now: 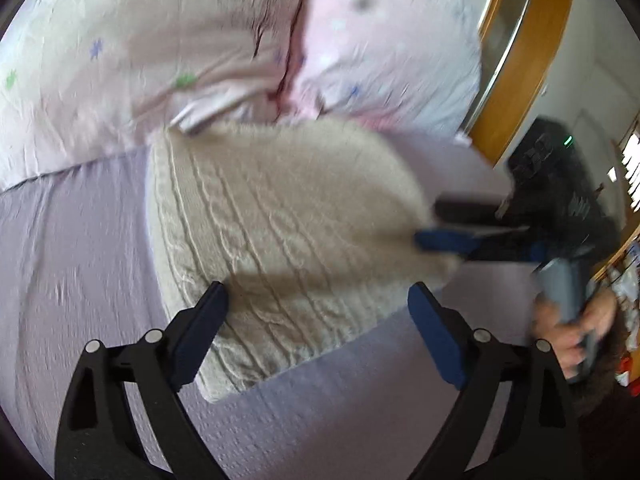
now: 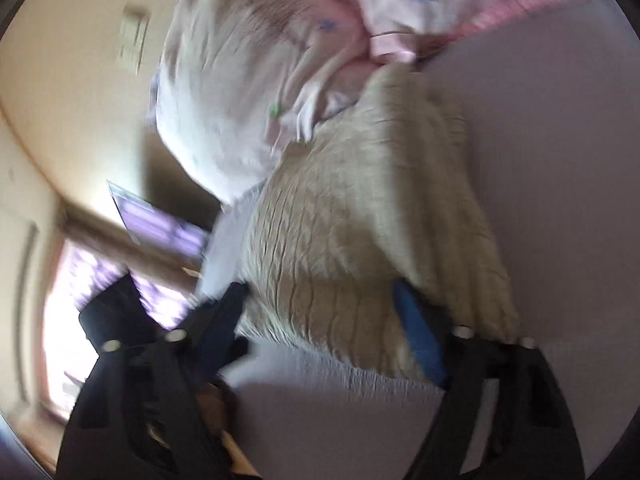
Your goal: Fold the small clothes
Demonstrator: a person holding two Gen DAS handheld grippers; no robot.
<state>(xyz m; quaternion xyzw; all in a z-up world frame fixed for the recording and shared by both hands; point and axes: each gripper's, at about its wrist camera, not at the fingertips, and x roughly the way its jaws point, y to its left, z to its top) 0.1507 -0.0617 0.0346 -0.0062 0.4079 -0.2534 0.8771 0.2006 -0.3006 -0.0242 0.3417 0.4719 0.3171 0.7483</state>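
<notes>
A cream cable-knit sweater [image 1: 272, 224] lies folded on the lilac bed sheet [image 1: 72, 264]; it also shows in the right wrist view [image 2: 360, 216]. My left gripper [image 1: 318, 300] is open, its blue-padded fingers either side of the sweater's near edge and just above it. My right gripper [image 2: 320, 304] is open, its jaws wide around the sweater's right edge; one finger lies under a lifted flap. In the left wrist view the right gripper [image 1: 448, 224] reaches in from the right, its fingers at the sweater's edge. Both views are blurred.
A pink duvet with small star prints [image 1: 168, 40] is bunched at the head of the bed, touching the sweater's far edge. A wooden door frame [image 1: 532, 48] and dark furniture [image 1: 560, 184] stand to the right of the bed.
</notes>
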